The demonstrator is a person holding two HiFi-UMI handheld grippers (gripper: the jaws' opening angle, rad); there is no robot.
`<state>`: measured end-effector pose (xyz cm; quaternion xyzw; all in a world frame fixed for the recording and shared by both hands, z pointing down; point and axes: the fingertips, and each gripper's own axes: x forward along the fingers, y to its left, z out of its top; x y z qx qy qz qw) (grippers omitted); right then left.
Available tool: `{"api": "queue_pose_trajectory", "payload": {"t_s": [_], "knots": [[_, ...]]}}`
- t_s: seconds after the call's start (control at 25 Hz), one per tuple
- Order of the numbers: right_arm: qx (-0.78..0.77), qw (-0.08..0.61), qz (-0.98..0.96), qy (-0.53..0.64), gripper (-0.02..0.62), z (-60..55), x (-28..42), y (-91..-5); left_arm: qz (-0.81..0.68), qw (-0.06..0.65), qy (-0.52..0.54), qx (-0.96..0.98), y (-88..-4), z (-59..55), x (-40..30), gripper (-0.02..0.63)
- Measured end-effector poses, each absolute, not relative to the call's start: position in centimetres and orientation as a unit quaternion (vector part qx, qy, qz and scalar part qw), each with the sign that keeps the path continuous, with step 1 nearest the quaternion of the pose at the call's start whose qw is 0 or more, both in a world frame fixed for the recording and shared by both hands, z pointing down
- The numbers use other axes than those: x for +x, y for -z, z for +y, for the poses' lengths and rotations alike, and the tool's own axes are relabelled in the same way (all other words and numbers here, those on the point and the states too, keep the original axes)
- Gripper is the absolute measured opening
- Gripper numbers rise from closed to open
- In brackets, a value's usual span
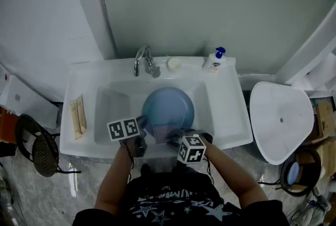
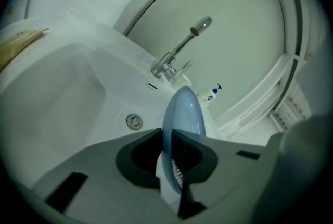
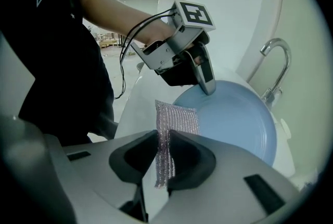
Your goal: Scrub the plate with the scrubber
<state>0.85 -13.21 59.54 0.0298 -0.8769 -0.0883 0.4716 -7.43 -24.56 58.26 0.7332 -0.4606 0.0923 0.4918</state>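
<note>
In the head view the jaws of both grippers are hard to read, because the marker cubes and the person's forearms cover them. The scrubber (image 1: 164,133) is only a dark patch at the near rim of the blue plate (image 1: 170,105). The plate is in the basin of the white sink (image 1: 223,114), below the faucet (image 1: 144,59). The left gripper view shows what is hidden there: the left gripper (image 2: 167,149) is clamped on the plate's rim. The plate is seen edge-on there and covers part of the basin behind it, while the drain (image 2: 134,121) and a soap pump bottle (image 2: 210,95) look small. In the right gripper view the right gripper (image 3: 164,151) is closed on the scrubber, a silvery mesh pad. Its upper part stands at the plate's near edge, but I cannot tell if it touches. Its lower end is hidden between the jaws.
</note>
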Motion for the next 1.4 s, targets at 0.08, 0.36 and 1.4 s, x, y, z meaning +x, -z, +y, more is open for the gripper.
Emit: {"api": "queue_pose_trajectory", "payload": {"t_s": [0.08,0.36,1.4], "knots": [[0.032,0.475,-0.876,0.078,0.074,-12.9,1.5,-59.9,-0.462,0.493,-0.089,0.732,-58.3,-24.6,-7.6,0.034],[0.079,0.446,-0.889,0.066,0.074,-14.3,2.8,-58.2,-0.472,0.494,-0.09,0.725,-58.8,-24.7,-8.3,0.034],[0.186,0.452,-0.867,0.096,0.074,-22.1,2.3,-56.0,-0.446,0.506,-0.07,0.735,-58.1,-22.9,-7.0,0.034]]}}
